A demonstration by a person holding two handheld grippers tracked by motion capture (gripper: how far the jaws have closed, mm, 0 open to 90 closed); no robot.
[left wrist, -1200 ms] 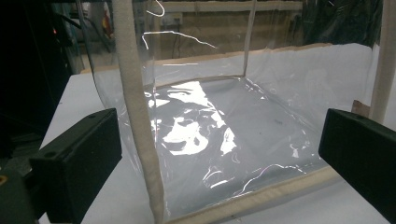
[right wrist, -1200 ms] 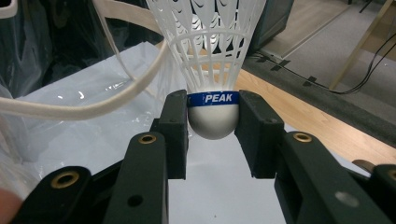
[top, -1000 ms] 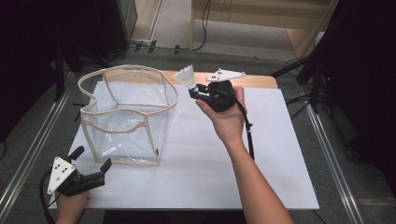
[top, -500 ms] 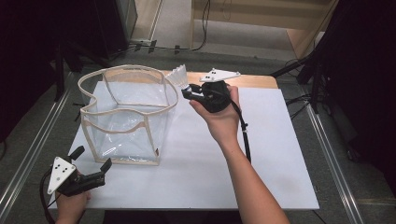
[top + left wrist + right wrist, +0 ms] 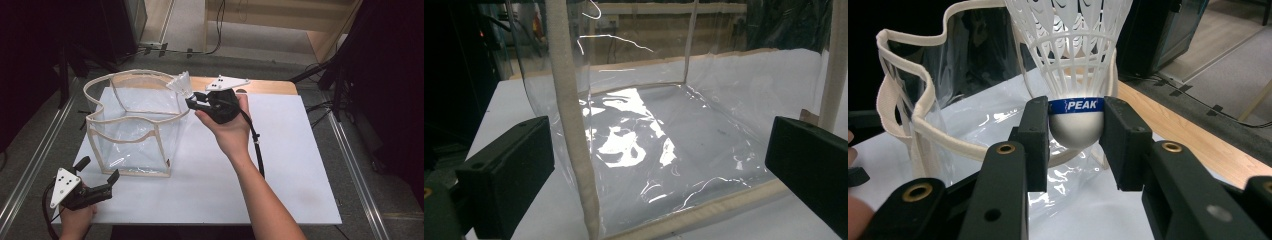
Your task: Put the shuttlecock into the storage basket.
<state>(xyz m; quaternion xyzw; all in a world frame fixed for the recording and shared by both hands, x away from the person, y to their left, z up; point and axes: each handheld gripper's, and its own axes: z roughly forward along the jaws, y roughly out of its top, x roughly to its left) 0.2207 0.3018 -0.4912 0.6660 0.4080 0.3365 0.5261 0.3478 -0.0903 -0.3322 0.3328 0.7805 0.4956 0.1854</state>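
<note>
While the left gripper is kept low at the lower left of the high view, its jaws spread and pinching nothing, the clear plastic bag with cream fabric edging is seen standing open just beyond them on the white worktop. In the left gripper view, the bag's near corner seam is framed between the two black jaws, but it is not touched by either.

Further right, a change is to be noted: the right gripper has been carried towards the left of the high view and slightly upward since a second ago, so that the white plastic shuttlecock with a blue band is now brought to the bag's far right rim, where before it was held well clear of it. In the right gripper view, the shuttlecock's rounded white base is pinched between the jaws, skirt upward, with the bag's mouth lying just beyond and below.

From this it is judged that the carry is nearly done; a little more travel over the opening would be needed before a release.
</note>
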